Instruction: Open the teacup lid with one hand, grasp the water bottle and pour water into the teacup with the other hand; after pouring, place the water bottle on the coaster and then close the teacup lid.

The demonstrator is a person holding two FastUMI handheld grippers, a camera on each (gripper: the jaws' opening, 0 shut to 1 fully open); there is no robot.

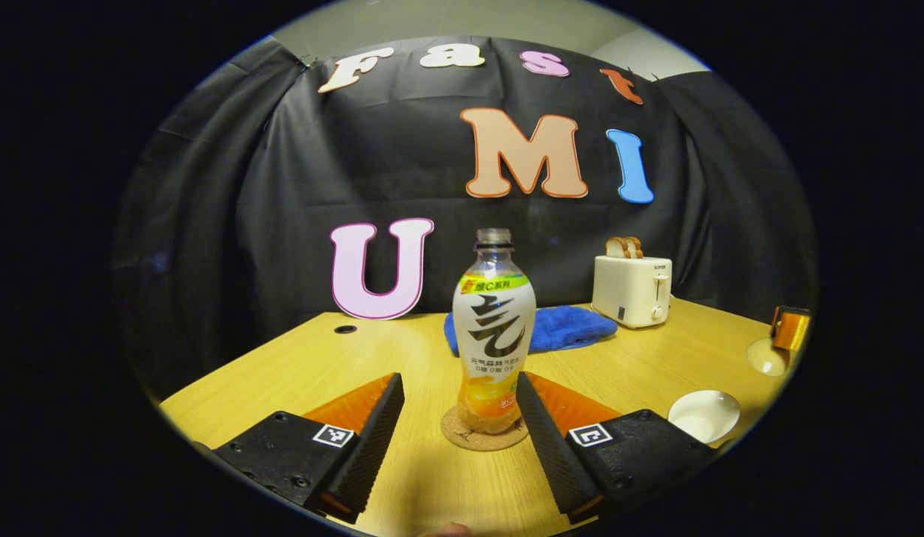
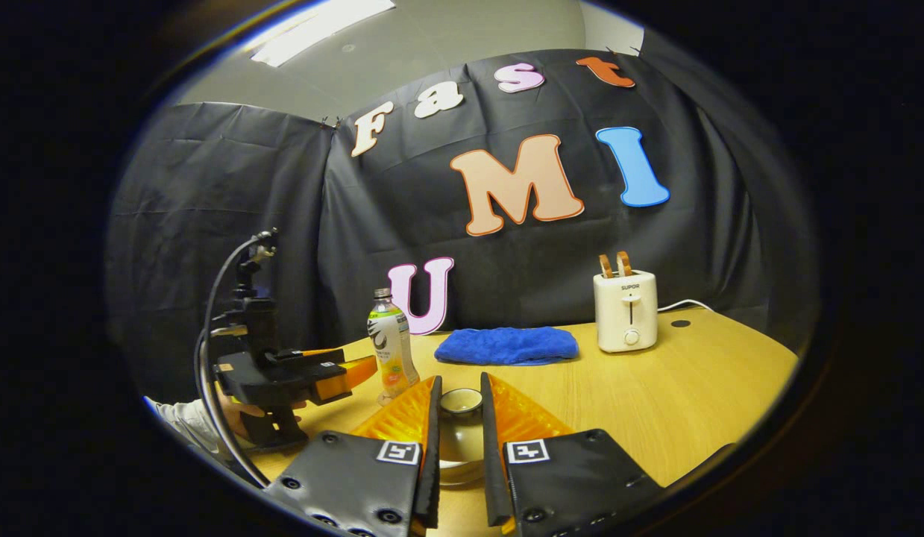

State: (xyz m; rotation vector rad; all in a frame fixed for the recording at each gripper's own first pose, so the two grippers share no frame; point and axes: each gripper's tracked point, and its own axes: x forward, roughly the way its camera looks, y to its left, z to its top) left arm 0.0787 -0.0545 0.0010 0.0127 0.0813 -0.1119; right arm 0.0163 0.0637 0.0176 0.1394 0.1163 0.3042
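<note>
- Water bottle (image 1: 494,332) stands upright on the coaster (image 1: 484,434), neck up, uncapped, on the desk (image 1: 402,358).
- Left gripper (image 1: 459,406) is spread wide, fingers apart from the bottle's base.
- Right gripper (image 2: 459,418) is clenched on the teacup lid (image 2: 461,403).
- Teacup (image 1: 704,415) sits near the desk's edge.

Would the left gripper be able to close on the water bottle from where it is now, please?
Probably yes. The left gripper is open, the water bottle stands upright on the coaster straight ahead between its fingers, and nothing lies between them.
</note>
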